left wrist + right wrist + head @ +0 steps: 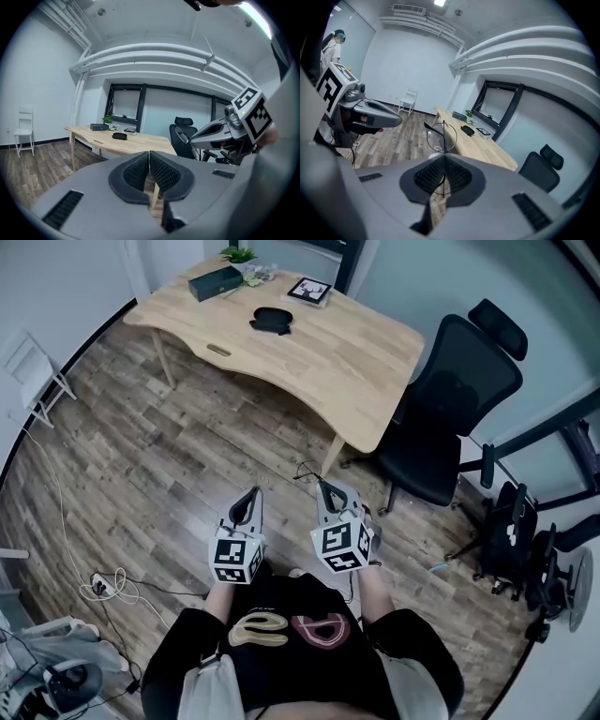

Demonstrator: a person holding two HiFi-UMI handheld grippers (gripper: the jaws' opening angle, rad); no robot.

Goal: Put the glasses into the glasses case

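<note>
"Where are the glasses?"

"In the right gripper (443,161), with its jaws closed down on them. The glasses (443,133) are a thin wire frame, and a round clear lens stands up just past the ribbed black pads. The glasses case (272,321) is a dark rounded shell, well apart from them on the pale wooden desk (356,362)."

"And the other claw?"

"The left gripper (150,159) is pinched together with nothing in it."

"How will they handle?"

"Light, I'd judge, and fragile. The wire looks ready to bend and the lens to scratch. The grip seems to sit on the frame by the lens, though I cannot tell which part. A gentle hold on metal, near the bridge or a hinge, suits best. The case looks smooth and stiff, but I cannot tell whether it lies open."
</note>
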